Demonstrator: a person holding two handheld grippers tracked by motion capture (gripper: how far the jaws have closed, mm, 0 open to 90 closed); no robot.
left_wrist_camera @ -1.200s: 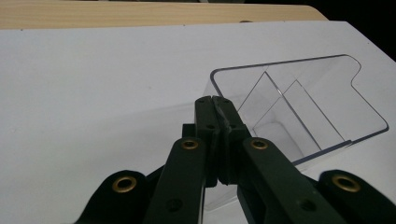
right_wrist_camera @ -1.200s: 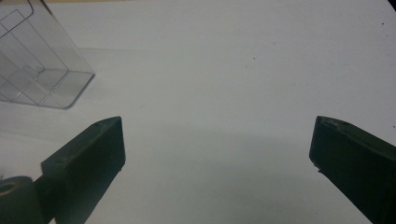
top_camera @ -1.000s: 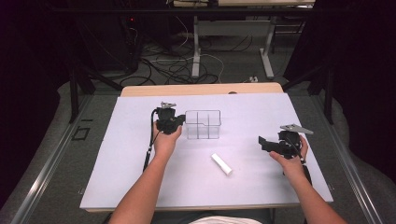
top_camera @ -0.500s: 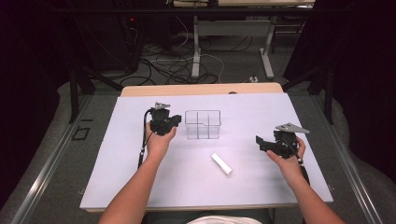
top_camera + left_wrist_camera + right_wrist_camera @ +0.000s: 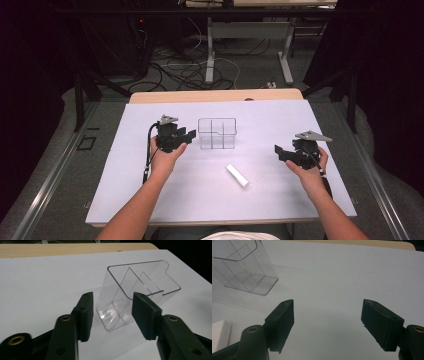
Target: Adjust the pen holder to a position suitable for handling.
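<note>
- My left claw (image 5: 187, 136) has drifted leftward, away from the clear divided box (image 5: 217, 133), jaws open and empty.
- My right claw (image 5: 281, 152) waits open; the white block (image 5: 237, 175) lies between us on the bench (image 5: 125, 200), likely the pickup.

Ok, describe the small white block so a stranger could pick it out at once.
Start at the white table. Near its middle stands a clear divided box. The white block lies flat just in front of the box, nearer the person: solid white and oblong, not transparent.

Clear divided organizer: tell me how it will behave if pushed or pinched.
The clear divided organizer looks thin-walled and rigid, so probably light and apt to slide on the smooth white table. Its glossy walls may slip in the left tongs; it stands tall, so might tip.
</note>
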